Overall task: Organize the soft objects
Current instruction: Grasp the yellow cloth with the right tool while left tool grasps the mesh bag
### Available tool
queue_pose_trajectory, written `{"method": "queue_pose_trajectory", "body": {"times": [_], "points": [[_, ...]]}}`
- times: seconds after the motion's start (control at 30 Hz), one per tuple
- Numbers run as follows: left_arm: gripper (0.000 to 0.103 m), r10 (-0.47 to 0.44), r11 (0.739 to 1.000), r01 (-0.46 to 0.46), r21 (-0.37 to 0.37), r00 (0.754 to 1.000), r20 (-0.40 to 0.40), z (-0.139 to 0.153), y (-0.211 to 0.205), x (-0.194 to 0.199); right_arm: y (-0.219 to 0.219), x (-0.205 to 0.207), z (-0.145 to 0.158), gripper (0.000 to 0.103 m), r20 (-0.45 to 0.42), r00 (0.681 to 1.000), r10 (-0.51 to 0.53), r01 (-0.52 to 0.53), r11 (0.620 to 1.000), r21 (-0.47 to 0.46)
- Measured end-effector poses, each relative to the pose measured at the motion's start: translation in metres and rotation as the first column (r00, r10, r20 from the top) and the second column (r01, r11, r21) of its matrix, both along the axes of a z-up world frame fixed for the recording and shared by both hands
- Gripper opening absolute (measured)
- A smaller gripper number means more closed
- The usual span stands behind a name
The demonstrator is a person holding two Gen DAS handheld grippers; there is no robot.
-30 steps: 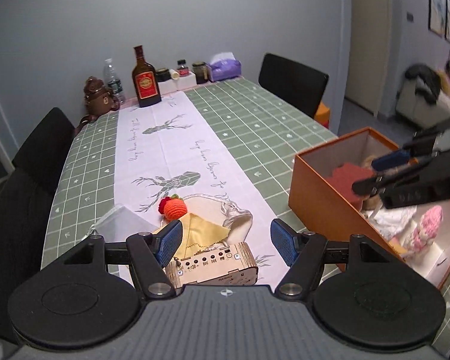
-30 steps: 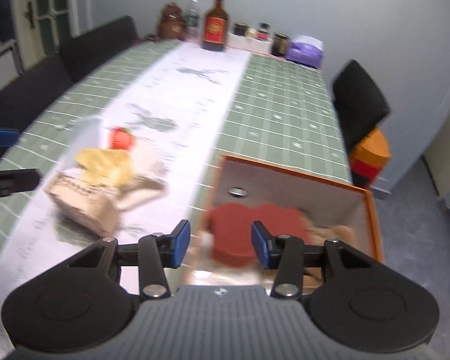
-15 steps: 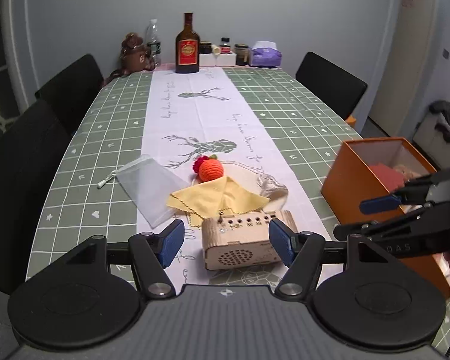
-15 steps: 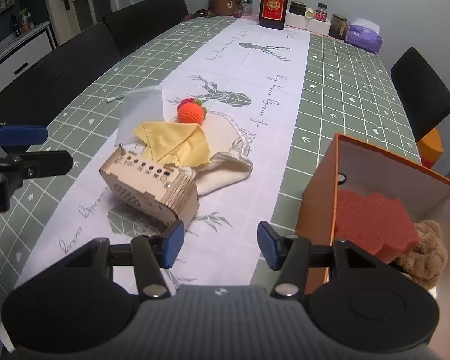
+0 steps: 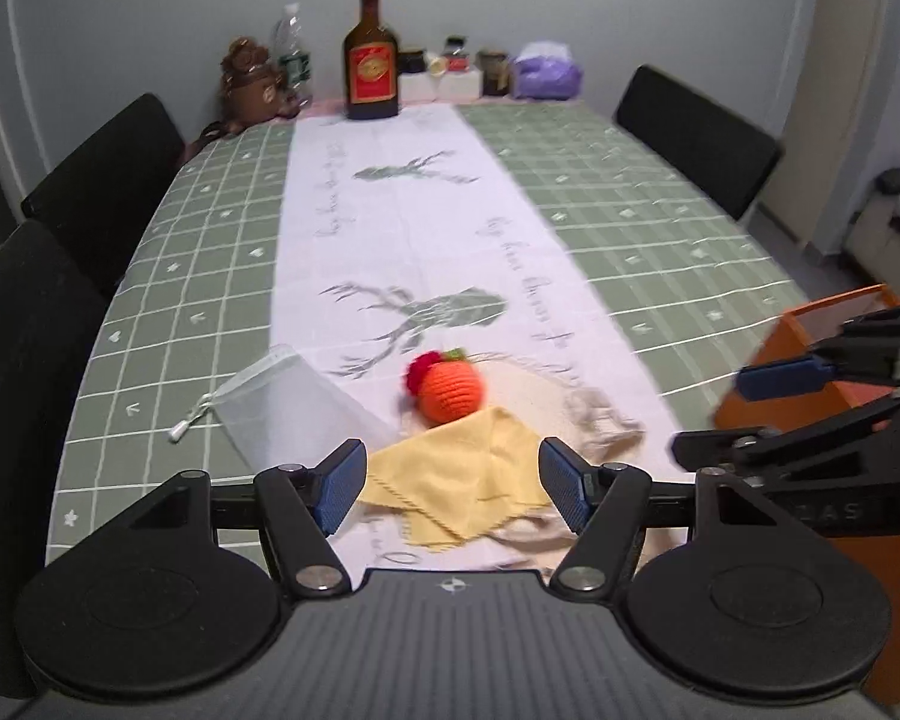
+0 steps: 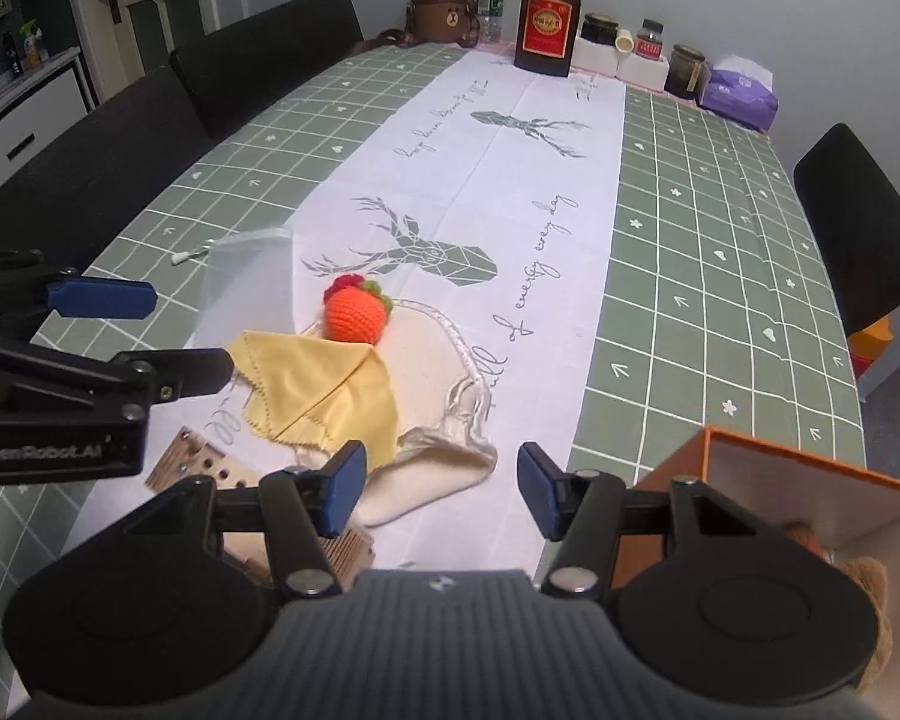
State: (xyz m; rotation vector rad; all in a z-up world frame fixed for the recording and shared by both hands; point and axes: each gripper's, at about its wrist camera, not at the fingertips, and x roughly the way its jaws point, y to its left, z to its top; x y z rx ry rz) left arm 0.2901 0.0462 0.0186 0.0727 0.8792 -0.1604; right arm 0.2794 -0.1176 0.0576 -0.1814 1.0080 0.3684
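Note:
An orange crocheted ball (image 5: 453,393) (image 6: 356,318) lies on the white runner beside a yellow cloth (image 5: 462,480) (image 6: 321,393), a cream drawstring bag (image 6: 432,450) (image 5: 594,414) and a sheer mesh pouch (image 5: 282,405) (image 6: 249,276). My left gripper (image 5: 453,489) is open and empty just before the yellow cloth. My right gripper (image 6: 444,492) is open and empty above the cream bag. The orange box (image 6: 810,474) (image 5: 810,336) stands at the right, with a brown plush (image 6: 864,576) inside.
A wooden perforated box (image 6: 210,474) lies under the grippers at the near edge. A brown bottle (image 5: 371,57), a bear-shaped flask (image 5: 249,81), jars and a purple tissue pack (image 5: 549,75) stand at the far end. Black chairs (image 5: 108,174) line both sides.
Both grippers moved forward over the table from the orange box toward the soft things. The wooden box has slid under the left gripper's view. Both stay open.

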Motion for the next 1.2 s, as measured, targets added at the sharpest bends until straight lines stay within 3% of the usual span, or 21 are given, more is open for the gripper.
{"method": "queue_pose_trajectory", "body": {"times": [0.1,0.23,0.33,0.5,0.73,0.87,0.93,1.1,1.2], "points": [[0.078,0.088,0.996,-0.088,0.018,0.996,-0.022,-0.014,0.017,0.016,0.006,0.016,-0.010,0.057,-0.038,0.999,0.021,-0.020,1.000,0.023],[0.085,0.203,0.979,-0.204,-0.012,0.977,-0.066,-0.032,0.042,0.030,0.026,0.036,-0.026,0.077,-0.077,0.995,0.058,-0.055,0.998,0.035],[0.087,0.272,0.958,-0.280,-0.058,0.955,-0.119,-0.044,0.057,0.041,0.048,0.051,-0.041,0.078,-0.115,0.989,0.091,-0.089,0.996,0.029],[0.088,0.330,0.936,-0.344,-0.071,0.932,-0.152,-0.056,0.066,0.053,0.076,0.065,-0.062,0.078,-0.143,0.980,0.141,-0.144,0.989,-0.010],[0.087,0.344,0.932,-0.357,-0.064,0.925,-0.160,-0.074,0.064,0.062,0.088,0.079,-0.083,0.077,-0.181,0.969,0.167,-0.180,0.982,-0.062],[0.079,0.306,0.943,-0.322,-0.081,0.938,-0.164,-0.080,0.059,0.063,0.092,0.079,-0.086,0.060,-0.186,0.962,0.200,-0.213,0.976,-0.053],[0.065,0.282,0.954,-0.296,-0.058,0.944,-0.169,-0.085,0.053,0.063,0.094,0.077,-0.086,0.053,-0.185,0.959,0.213,-0.224,0.974,-0.038],[0.052,0.252,0.967,-0.254,0.002,0.959,-0.132,-0.087,0.043,0.059,0.098,0.069,-0.084,0.028,-0.181,0.954,0.241,-0.247,0.969,-0.015],[0.037,0.250,0.968,-0.250,0.013,0.961,-0.114,-0.087,0.044,0.057,0.101,0.066,-0.084,0.021,-0.172,0.953,0.249,-0.255,0.967,-0.013]]}}
